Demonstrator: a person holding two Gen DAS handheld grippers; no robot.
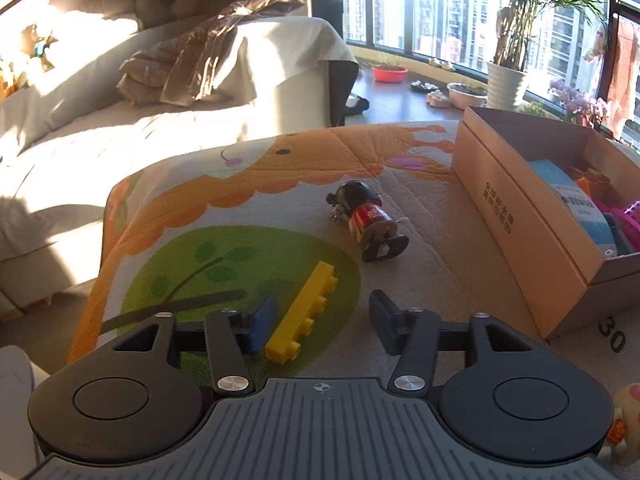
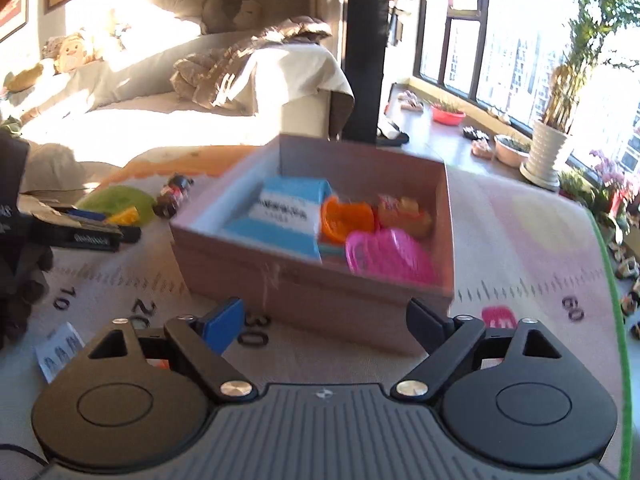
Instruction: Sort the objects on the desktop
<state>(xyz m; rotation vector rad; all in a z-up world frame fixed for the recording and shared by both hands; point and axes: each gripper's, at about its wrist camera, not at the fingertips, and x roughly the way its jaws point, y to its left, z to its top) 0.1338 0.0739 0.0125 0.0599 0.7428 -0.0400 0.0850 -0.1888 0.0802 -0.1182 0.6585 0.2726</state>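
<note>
A printed play mat (image 1: 248, 184) covers the worktop ahead of both sets of fingers. The cardboard box (image 2: 312, 284) stands just ahead of the right gripper (image 2: 326, 326), whose fingers (image 2: 224, 322) are spread wide with nothing between them. Inside the box lie a blue carton (image 2: 280, 216), an orange piece (image 2: 346, 218) and a pink plastic piece (image 2: 390, 256). From the left wrist view the box is ahead and to the right of the fingers. The left gripper (image 1: 320, 322) has its fingers (image 1: 262, 322) partly open around the near end of a yellow building brick (image 1: 304, 314), which lies on the mat's green patch; the blue pad is just beside the brick, the other pad apart from it. A red-bodied wind-up toy (image 1: 366, 220) lies on its side further ahead.
</note>
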